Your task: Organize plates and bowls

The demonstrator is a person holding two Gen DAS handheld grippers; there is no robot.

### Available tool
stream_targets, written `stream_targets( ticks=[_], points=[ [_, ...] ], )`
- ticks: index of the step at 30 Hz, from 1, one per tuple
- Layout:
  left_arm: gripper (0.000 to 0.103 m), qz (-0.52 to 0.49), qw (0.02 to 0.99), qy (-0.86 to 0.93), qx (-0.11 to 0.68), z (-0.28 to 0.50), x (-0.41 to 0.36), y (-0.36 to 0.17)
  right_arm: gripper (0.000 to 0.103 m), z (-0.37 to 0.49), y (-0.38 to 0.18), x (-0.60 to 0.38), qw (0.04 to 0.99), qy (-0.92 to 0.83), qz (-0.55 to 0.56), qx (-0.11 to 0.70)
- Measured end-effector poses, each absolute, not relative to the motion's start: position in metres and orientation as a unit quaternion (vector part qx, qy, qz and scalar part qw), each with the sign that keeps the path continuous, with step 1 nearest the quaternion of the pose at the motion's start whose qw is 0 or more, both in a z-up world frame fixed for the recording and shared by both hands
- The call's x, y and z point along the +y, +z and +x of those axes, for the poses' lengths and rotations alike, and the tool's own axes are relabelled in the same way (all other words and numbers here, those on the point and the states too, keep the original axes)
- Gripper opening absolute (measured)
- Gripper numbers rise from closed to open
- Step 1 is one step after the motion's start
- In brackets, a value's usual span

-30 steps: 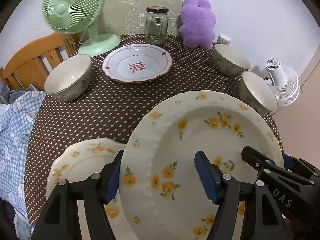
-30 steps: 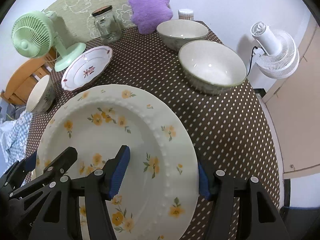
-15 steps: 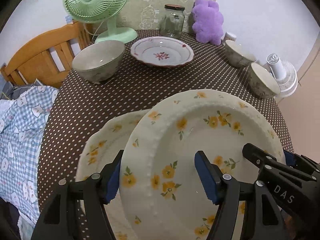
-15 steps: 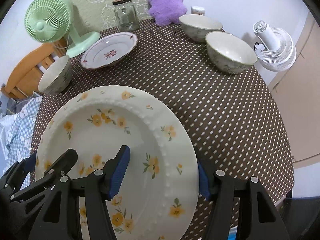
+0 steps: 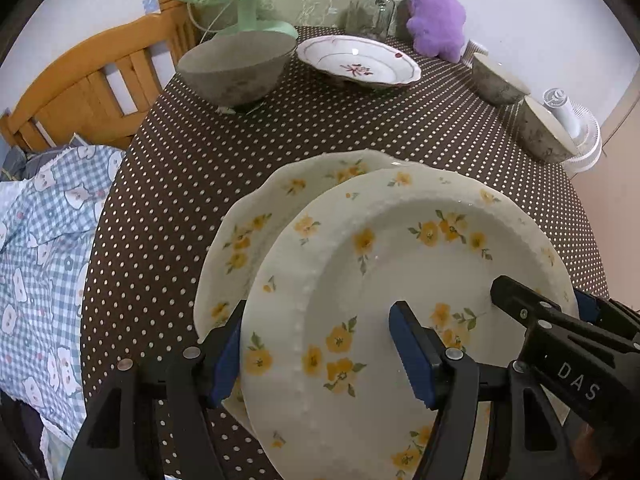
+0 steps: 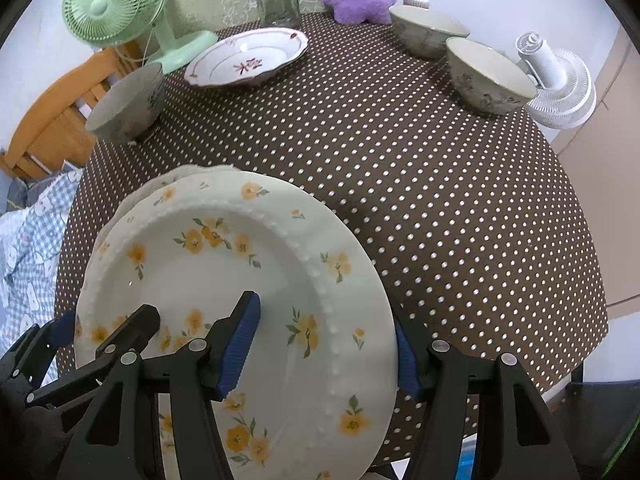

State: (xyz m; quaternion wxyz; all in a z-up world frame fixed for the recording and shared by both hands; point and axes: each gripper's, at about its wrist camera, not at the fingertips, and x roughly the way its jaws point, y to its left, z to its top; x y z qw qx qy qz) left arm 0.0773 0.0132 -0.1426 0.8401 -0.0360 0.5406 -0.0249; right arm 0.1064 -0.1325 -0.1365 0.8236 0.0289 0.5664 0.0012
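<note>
Left wrist: flowered plate (image 5: 400, 272) between both claws, above second plate (image 5: 256, 224).

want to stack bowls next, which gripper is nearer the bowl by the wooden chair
Left. The left gripper clamps the plate's chair-side rim, below the bowl. The right gripper grips the opposite rim, farther away.

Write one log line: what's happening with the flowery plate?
flowery plate | held by left tool, right tool | above second plate
</note>
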Motion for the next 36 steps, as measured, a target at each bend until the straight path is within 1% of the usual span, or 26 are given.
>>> stream_targets(
  ticks=[11,20,24,29,30,31,33,36],
  points=[
    [0.07,-0.015,0.837,-0.022,0.546,0.081,0.016,-0.153,0.064,0.112,-0.155,-0.125,0.812,0.001,0.03,0.583],
    [0.072,-0.013,0.842,-0.01,0.539,0.087,0.012,-0.157,0.063,0.119,-0.158,-0.128,0.812,0.009,0.029,0.583],
    [0.074,-0.012,0.842,-0.006,0.539,0.089,0.011,-0.157,0.062,0.12,-0.157,-0.13,0.81,0.016,0.031,0.585],
    [0.08,-0.01,0.84,-0.004,0.542,0.092,0.007,-0.159,0.06,0.117,-0.152,-0.132,0.814,0.023,0.024,0.581],
    [0.08,-0.008,0.84,-0.003,0.543,0.092,0.006,-0.159,0.058,0.115,-0.151,-0.133,0.814,0.025,0.025,0.58],
    [0.081,-0.007,0.839,-0.001,0.545,0.093,0.005,-0.159,0.053,0.114,-0.149,-0.134,0.814,0.024,0.025,0.579],
    [0.082,-0.006,0.837,0.003,0.547,0.095,0.004,-0.16,0.047,0.111,-0.148,-0.136,0.814,0.021,0.017,0.581],
    [0.083,0.0,0.835,0.01,0.55,0.097,0.001,-0.161,0.044,0.11,-0.147,-0.138,0.814,0.024,0.018,0.581]
  ],
)
